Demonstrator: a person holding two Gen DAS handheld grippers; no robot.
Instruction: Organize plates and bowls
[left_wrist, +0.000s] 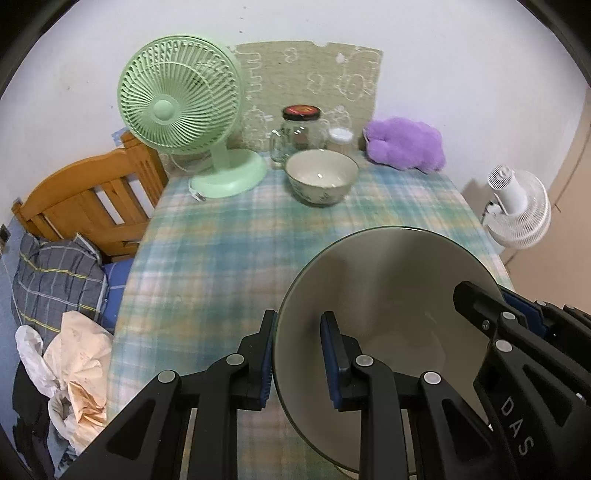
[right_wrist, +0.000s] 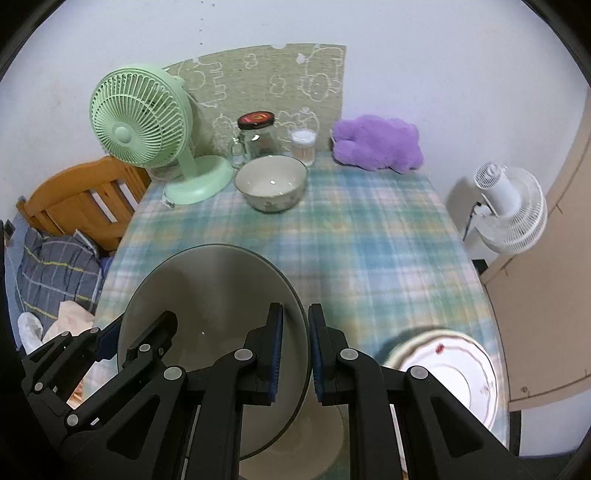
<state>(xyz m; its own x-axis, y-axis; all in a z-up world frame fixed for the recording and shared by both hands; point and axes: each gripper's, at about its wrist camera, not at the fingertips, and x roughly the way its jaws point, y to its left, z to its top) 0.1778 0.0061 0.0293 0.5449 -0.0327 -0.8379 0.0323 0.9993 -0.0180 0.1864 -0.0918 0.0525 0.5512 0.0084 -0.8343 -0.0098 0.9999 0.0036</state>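
Left wrist: both tools, left (left_wrist: 297, 360) and right (right_wrist: 295, 354), clamp the empty grey bowl's (left_wrist: 388, 280) rim.

My jaws straddle the big bowl's rim

My right gripper (right_wrist: 295, 354) clamps the grey bowl (right_wrist: 214, 302) at lower centre; left gripper (right_wrist: 110, 343) grips its opposite rim; a patterned plate (right_wrist: 465, 373) lies lower right on the desk (right_wrist: 369, 240).

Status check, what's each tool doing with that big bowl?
Both tools clamp big bowl rim, opposite sides. Floral bowl ahead; plate right.
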